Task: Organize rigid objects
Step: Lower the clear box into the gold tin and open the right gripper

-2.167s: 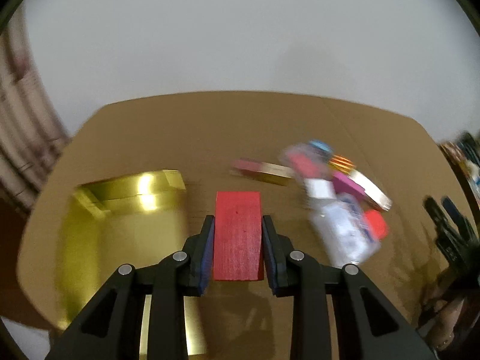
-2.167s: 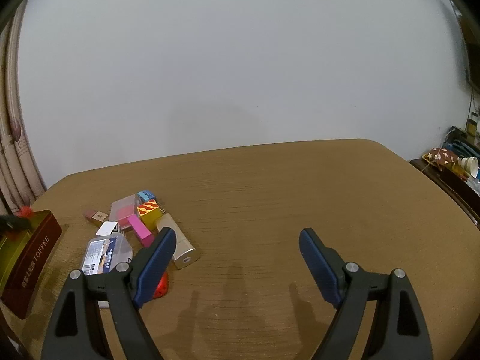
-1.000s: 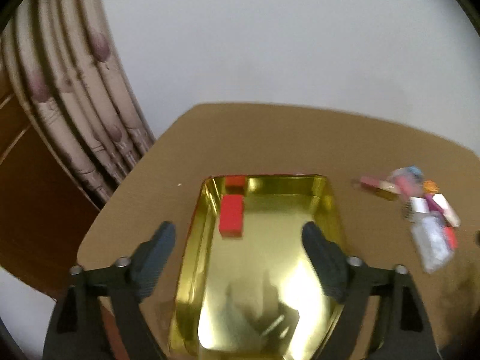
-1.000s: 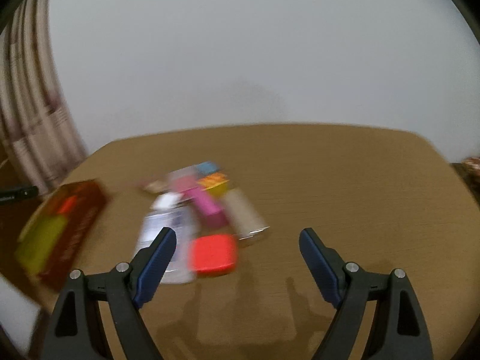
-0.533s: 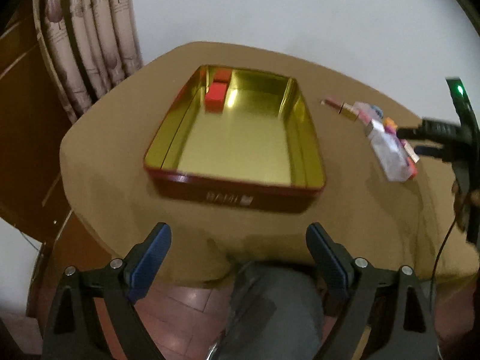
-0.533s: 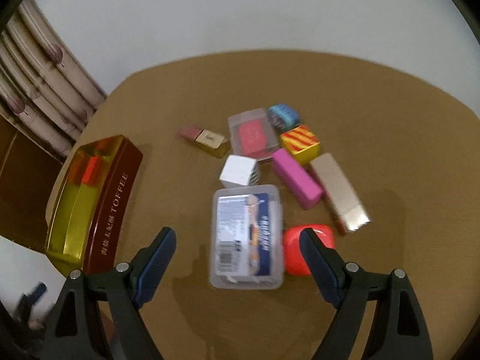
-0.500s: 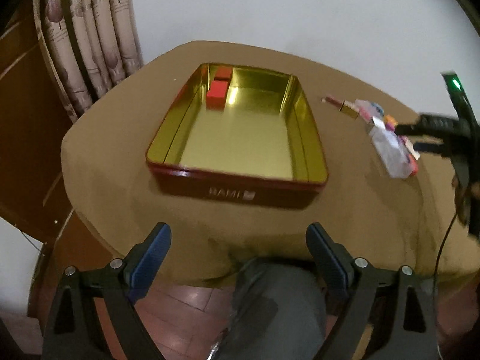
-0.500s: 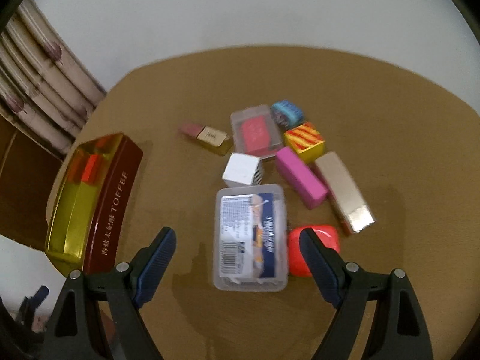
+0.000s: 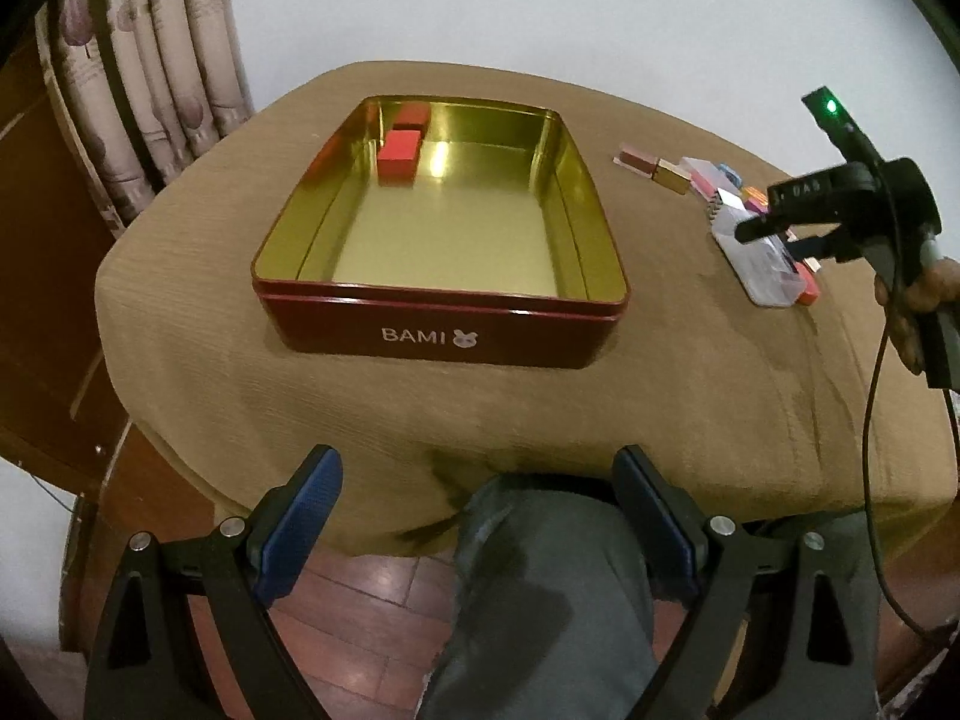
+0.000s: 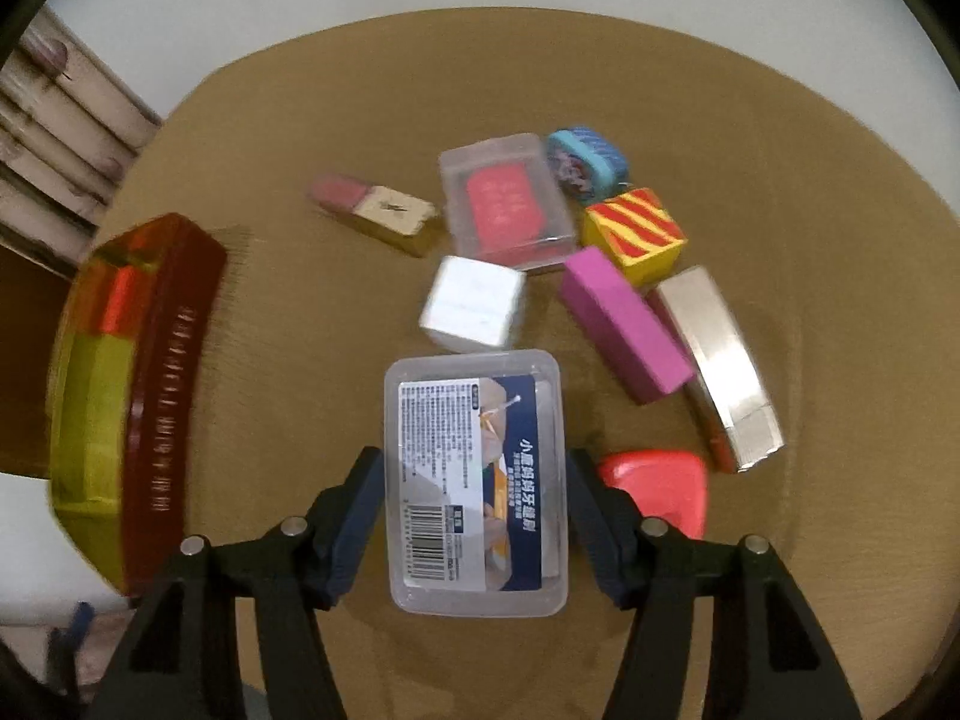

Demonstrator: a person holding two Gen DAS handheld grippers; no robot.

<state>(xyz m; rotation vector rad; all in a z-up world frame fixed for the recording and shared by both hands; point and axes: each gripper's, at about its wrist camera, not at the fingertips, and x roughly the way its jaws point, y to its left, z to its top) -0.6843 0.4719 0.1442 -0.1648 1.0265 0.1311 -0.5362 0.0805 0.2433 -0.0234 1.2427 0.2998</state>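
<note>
Clear plastic case [image 10: 477, 480]: flat on the table [image 10: 750, 180], label up, at the near edge of the cluster of small objects, lying between the two fingers of the right gripper [image 10: 474, 516].
Right gripper: jaws have just been closing on the case; the pads stand at its two long sides, apparently touching, though a firm grasp cannot be confirmed.
Neighbouring objects: white cube [image 10: 474, 303] just beyond the case; magenta block [image 10: 624, 324] and silver box [image 10: 720, 360] to its right; red rounded piece [image 10: 657, 489] just beside the right finger.
Tin [image 9: 441, 228]: gold-lined, red outside, toward the table's left edge, well apart from the cluster; red block [image 9: 399, 156] in its far left corner.
Left gripper [image 9: 477, 516]: released, fingers wide apart, nothing between them, off the table's near edge above a person's knee [image 9: 540, 576].
</note>
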